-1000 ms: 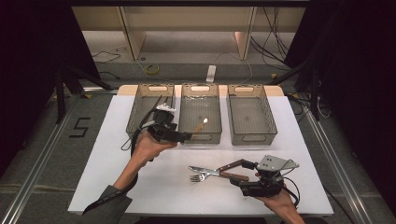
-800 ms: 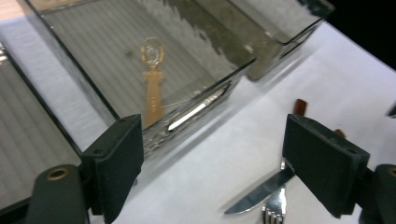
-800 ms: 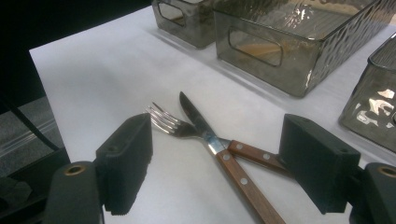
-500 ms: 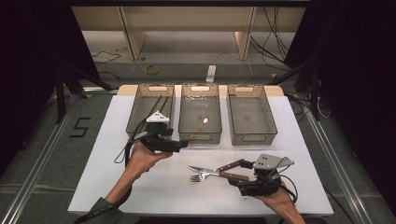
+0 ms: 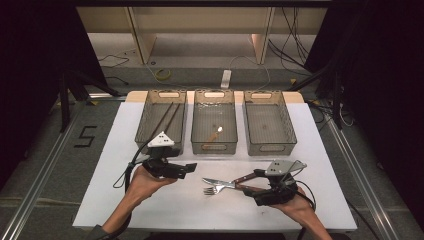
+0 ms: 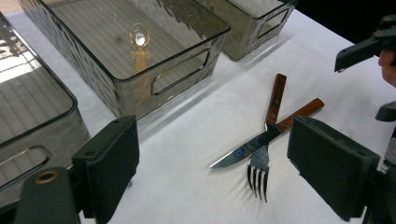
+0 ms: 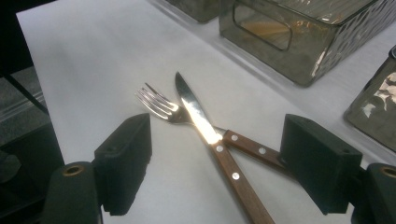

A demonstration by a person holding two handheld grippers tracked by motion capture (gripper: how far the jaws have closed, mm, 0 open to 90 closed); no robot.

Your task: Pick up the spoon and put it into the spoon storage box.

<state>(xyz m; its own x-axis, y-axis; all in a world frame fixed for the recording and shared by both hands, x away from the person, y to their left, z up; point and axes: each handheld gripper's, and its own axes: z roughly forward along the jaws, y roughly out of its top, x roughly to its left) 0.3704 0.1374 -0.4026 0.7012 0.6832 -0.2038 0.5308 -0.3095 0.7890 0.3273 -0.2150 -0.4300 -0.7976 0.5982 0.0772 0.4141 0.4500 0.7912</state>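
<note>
A knife [image 5: 222, 183] and a fork [image 5: 210, 191], both with wooden handles, lie crossed on the white table [image 5: 310, 150]. My right gripper [image 5: 255, 182] is open, low over the table, with the handles of the knife [image 7: 233, 177] and fork [image 7: 156, 103] lying between its jaws. My left gripper [image 5: 189, 169] is open and empty, held left of the cutlery and pointing toward it. In the left gripper view the knife [image 6: 238, 153] and fork [image 6: 258, 170] lie ahead between the jaws. I see the right gripper [image 7: 215, 163] and left gripper [image 6: 219, 177] both spread wide.
Three clear bins stand in a row at the back. The left bin [image 5: 145, 120] holds dark chopsticks [image 5: 167, 117]. A wooden-handled spoon [image 5: 215, 134] lies in the middle bin [image 5: 214, 147]. The right bin [image 5: 267, 145] looks empty. Cables trail from both grippers.
My left gripper has come back from the front of the middle bin, down and toward the person, closer to the cutlery. The right gripper has hardly moved.
</note>
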